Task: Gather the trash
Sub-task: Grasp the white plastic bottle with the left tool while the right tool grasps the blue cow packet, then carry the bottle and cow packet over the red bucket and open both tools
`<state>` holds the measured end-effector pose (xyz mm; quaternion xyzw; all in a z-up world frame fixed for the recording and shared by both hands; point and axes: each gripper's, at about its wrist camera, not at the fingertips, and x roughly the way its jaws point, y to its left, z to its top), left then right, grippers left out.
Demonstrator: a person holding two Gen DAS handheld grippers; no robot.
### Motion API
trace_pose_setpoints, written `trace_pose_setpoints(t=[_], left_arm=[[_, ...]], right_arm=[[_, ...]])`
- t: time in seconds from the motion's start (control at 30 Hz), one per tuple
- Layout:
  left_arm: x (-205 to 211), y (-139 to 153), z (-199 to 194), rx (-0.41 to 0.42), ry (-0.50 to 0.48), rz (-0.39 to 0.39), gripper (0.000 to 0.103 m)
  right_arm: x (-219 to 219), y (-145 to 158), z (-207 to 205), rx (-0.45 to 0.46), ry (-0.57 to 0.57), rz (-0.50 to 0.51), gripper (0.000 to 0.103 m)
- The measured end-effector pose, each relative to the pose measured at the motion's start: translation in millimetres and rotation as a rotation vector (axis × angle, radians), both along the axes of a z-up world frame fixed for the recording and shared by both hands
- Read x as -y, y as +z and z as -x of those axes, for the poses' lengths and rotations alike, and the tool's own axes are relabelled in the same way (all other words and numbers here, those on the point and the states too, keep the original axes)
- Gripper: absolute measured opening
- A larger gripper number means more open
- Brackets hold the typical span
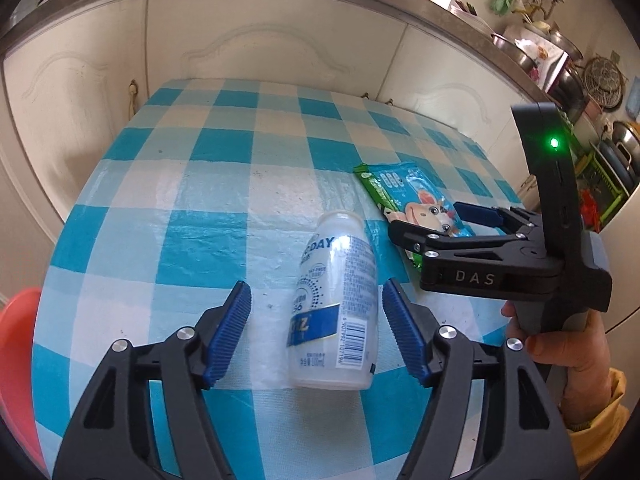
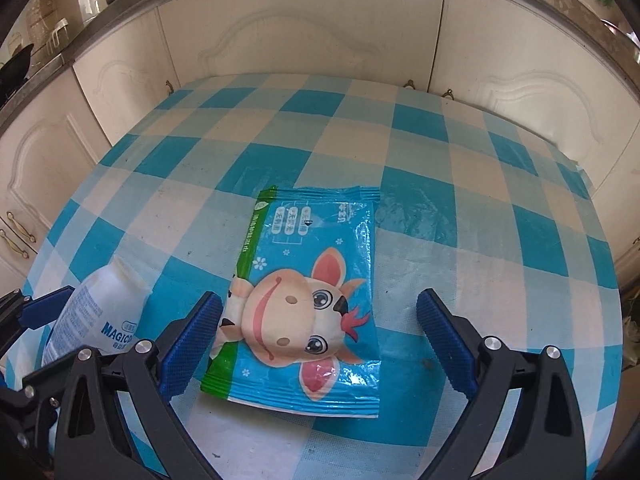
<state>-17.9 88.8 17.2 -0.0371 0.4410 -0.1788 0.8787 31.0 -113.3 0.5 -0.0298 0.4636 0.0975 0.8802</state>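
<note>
Straddling the bottle [image 1: 334,308], the left gripper [image 1: 316,332] has its jaws spread, blue pads [image 1: 232,332] either side of the body and clear of it, no pinch yet. Bottle is the landmark: white plastic, empty-looking, cap not visible, lying on its side on the checked table [image 1: 200,184] with its neck pointing away from the gripper. Lying flat like that leaves the round body as the only part to take hold of, so coming down over it across the width makes sense.

Right of the bottle and just beyond it, the right gripper [image 2: 320,340] hangs over the wet-wipe packet [image 2: 308,300], jaws wide, packet between the pads [image 2: 192,344] but not squeezed. The left pad looks to be at or over the packet's green edge; contact cannot be told. The packet lies flat, so it probably needs an edge grab or a scoop. From the left wrist view a hand [image 1: 568,344] in a yellow sleeve holds that gripper's handle, green light on.

Left of the bottle, at the frame edge, sits a red-orange curved thing [image 1: 18,360], maybe a bin or basin, cut off. Behind the bottle are the cabinet doors [image 1: 260,40], with pots on top that are mostly cropped. The bottle's label text is partly readable, the rest blurred. The bottle's underside and the packet's near corner under the fingers are hidden.

Both pieces of trash are still on the table, nothing collected.
</note>
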Motion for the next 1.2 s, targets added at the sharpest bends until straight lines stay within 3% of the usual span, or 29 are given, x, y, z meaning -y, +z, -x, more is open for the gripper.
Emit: trace_pose_setpoints(t=[0.17,0.33,0.37,0.4,0.57,0.67,1.2], left_arm=[[11,-4,-4,-0.005,-0.033,-0.044,0.066],[8,-5,-5,0.001,-0.018,-0.047,0.048],[7,-6,-5,0.001,-0.012,-0.048,0.043],[6,-5,-6,-0.001,-0.007,-0.043,0.043],[7,-6,-6,-0.001,0.001,-0.042,0.043],[8,-6,-7,-0.007,0.008,-0.033,0.043],[-11,16,5,0.032,0.073,0.030,0.043]], right_arm=[[-2,-2,-1,0.000,0.006,0.016,0.097],[-3,-2,1,0.005,0.008,0.021,0.093],[-3,-1,1,0.011,0.010,0.020,0.085],[-3,0,2,0.022,0.017,0.019,0.076],[-2,2,4,0.038,0.035,0.016,0.071],[0,3,5,0.049,0.042,0.005,0.058],[26,8,4,0.035,0.010,-0.173,0.051]])
